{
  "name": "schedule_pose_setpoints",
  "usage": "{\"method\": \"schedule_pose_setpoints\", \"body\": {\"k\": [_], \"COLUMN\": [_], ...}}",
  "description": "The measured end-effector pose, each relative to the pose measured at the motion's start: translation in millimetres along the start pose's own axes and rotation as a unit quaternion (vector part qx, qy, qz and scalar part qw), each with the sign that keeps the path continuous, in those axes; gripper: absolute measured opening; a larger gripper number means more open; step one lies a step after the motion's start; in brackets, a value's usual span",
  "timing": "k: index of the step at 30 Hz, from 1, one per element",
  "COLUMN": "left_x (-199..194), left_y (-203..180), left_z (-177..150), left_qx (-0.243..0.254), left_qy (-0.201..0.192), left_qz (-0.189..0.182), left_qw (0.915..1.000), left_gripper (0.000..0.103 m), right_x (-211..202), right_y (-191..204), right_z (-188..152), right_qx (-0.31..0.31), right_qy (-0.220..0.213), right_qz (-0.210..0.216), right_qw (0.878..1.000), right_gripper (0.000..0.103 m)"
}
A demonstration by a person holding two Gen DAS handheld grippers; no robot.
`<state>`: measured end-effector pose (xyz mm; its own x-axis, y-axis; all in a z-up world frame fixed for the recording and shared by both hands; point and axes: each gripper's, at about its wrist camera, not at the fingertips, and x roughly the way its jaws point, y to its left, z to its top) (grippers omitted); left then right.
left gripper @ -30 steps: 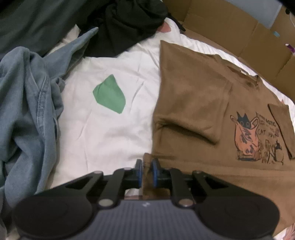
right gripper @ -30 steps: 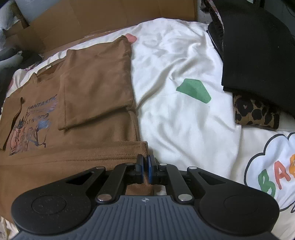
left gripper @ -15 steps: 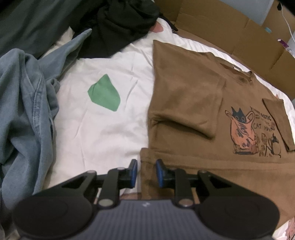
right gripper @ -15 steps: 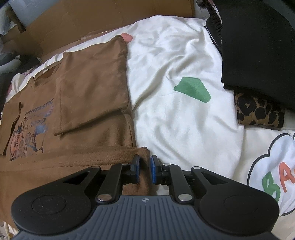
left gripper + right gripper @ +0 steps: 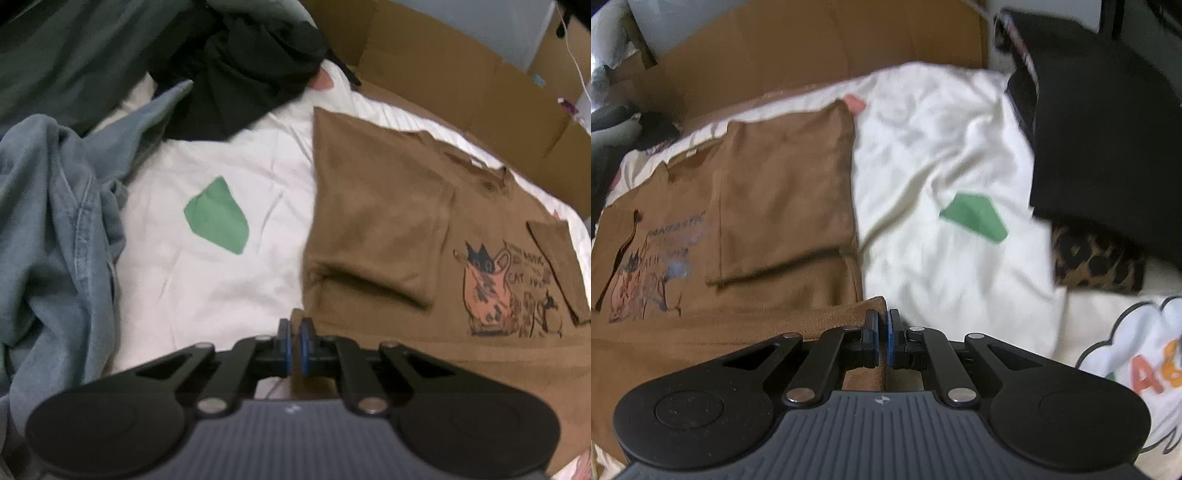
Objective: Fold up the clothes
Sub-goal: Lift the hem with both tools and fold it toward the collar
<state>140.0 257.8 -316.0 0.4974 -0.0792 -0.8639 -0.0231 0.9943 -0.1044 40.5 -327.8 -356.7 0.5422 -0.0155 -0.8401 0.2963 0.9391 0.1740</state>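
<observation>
A brown T-shirt (image 5: 388,206) with a cat print lies flat on the white bed sheet (image 5: 221,288), its sleeves folded inward. My left gripper (image 5: 295,332) is shut on the hem's left corner, brown cloth pinched between the blue pads. In the right wrist view the same T-shirt (image 5: 783,177) fills the left half. My right gripper (image 5: 882,334) is shut on the hem's right corner, with cloth showing between and under its fingers. Both views are slightly blurred.
A crumpled denim garment (image 5: 55,221) and dark clothes (image 5: 251,66) lie left of the shirt. A folded black garment (image 5: 1108,147) sits on a leopard-print item (image 5: 1097,262) to the right. Cardboard (image 5: 461,74) lines the far edge of the bed.
Half a second ago both grippers stood slightly open at the hem corners. Now both have closed on the brown cloth again and shifted a little.
</observation>
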Motion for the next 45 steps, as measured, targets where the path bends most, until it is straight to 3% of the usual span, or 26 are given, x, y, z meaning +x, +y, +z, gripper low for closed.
{"method": "schedule_pose_setpoints", "body": {"k": [8,13,17,19,20,22,26,30,33,35,38,45], "left_x": [-2,10,13,13,13,13,17,22,22,22,16,-14], "left_y": [4,4,1,3,5,8,6,1,0,-1,-2,-3], "left_z": [7,5,3,1,0,-2,-5,-5,-4,-4,-4,1], "left_qx": [-0.024,-0.018,-0.014,-0.013,-0.016,-0.025,-0.023,-0.015,-0.017,-0.017,-0.012,-0.016], "left_qy": [-0.014,0.011,0.023,0.025,0.026,0.028,0.031,0.032,0.035,0.038,0.037,0.015], "left_qz": [-0.01,0.006,0.015,0.015,0.014,0.01,0.007,0.004,-0.007,-0.014,-0.016,-0.021], "left_qw": [0.9996,0.9998,0.9995,0.9995,0.9994,0.9992,0.9992,0.9994,0.9992,0.999,0.9991,0.9995], "left_gripper": [0.005,0.005,0.017,0.028,0.034,0.038,0.038,0.038,0.03,0.01,0.006,0.005], "right_x": [7,13,19,20,22,24,31,34,36,37,34,0], "right_y": [1,0,-2,-6,-8,-13,-15,-5,-1,2,9,22], "right_z": [5,7,7,6,5,4,2,4,6,7,8,21], "right_qx": [0.003,0.008,0.024,0.04,0.048,0.061,0.075,0.051,0.034,0.023,0.005,-0.038], "right_qy": [0.004,0.01,0.027,0.034,0.034,0.033,0.037,0.048,0.055,0.057,0.063,0.052], "right_qz": [-0.017,-0.019,-0.012,0.0,0.005,0.013,0.025,0.031,0.03,0.03,0.033,0.012], "right_qw": [1.0,1.0,0.999,0.999,0.998,0.997,0.996,0.997,0.997,0.998,0.997,0.998], "right_gripper": [0.002,0.003,0.006,0.012,0.025,0.038,0.041,0.044,0.044,0.027,0.009,0.002]}}
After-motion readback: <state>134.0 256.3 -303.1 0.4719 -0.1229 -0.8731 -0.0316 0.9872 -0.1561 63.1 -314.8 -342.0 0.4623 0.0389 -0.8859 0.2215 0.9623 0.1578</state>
